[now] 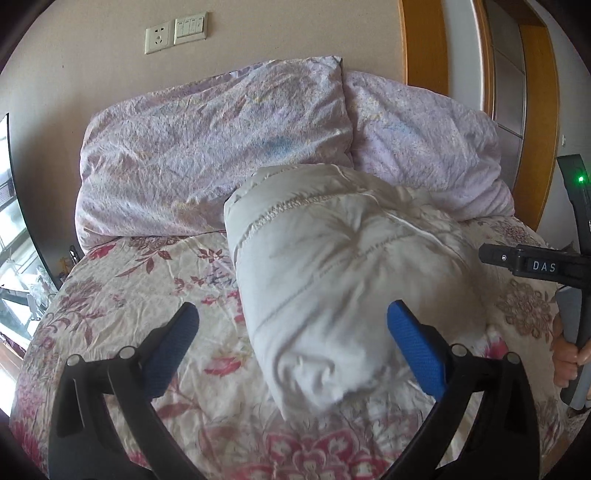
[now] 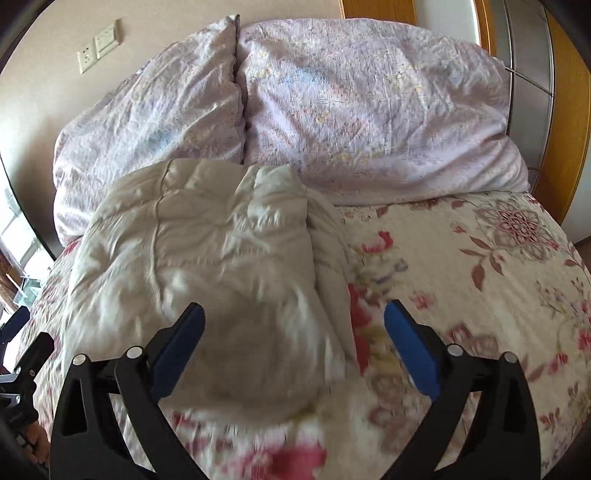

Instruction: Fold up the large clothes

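A cream quilted padded garment (image 1: 343, 266) lies bundled in a thick folded heap on the floral bed sheet (image 1: 147, 291). It also shows in the right wrist view (image 2: 207, 258). My left gripper (image 1: 291, 325) is open and empty, its blue fingers (image 1: 413, 350) spread over the near end of the bundle. My right gripper (image 2: 293, 325) is open and empty, above the bundle's near right edge. The right gripper's body shows at the right edge of the left wrist view (image 1: 535, 266).
Two lilac pillows (image 1: 214, 147) (image 2: 376, 110) lean against the beige wall at the head of the bed. A wall socket and switch (image 1: 177, 31) sit above them. A wooden door frame (image 1: 539, 110) stands at the right. Bare floral sheet (image 2: 480, 266) lies right of the bundle.
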A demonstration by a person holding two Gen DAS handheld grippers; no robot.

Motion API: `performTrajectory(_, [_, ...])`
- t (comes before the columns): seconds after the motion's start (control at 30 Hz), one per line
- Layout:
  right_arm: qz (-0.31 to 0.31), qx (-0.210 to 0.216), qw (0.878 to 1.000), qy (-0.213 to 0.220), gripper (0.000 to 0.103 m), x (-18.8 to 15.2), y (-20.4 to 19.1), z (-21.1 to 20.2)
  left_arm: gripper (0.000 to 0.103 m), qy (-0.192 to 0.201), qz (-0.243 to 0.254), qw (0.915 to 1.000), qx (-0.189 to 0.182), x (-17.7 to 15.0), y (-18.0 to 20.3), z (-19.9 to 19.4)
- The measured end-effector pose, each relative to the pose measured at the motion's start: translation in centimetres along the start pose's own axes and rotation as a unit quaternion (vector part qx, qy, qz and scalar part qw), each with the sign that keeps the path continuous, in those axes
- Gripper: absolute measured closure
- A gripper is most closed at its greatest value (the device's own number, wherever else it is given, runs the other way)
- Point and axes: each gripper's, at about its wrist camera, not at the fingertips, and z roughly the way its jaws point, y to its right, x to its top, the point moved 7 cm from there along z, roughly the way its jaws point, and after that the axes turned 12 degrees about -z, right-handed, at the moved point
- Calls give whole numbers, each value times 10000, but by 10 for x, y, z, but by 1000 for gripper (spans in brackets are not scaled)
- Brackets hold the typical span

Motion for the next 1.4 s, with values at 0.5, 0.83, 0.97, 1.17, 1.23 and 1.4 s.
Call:
performTrajectory(0.5, [-524,150,9976,-420,1,-71,-28,-70,2,-1046,-722,9919,-3,-66,-7,-38])
performTrajectory(0.83, [-336,486,9962,-637,1,-85,-33,-95,2,-1217,-843,9888,-171,-64,5,-58])
performTrajectory(0.97, [-381,505,9964,-568,1,-81,-36,-106,2,-1226,-852,9886,-194,-62,9,-67])
performTrajectory(1.17, [-397,603,9959,-553,1,-77,-39,-114,2,-1246,-782,9888,-233,-60,16,-79])
performTrajectory(1.23, [-367,664,9954,-579,1,-76,-40,-115,2,-1260,-770,9888,-226,-60,17,-81])
performTrajectory(1.4, [-336,669,9954,-606,1,-76,-39,-117,2,-1245,-784,9889,-229,-59,18,-85])
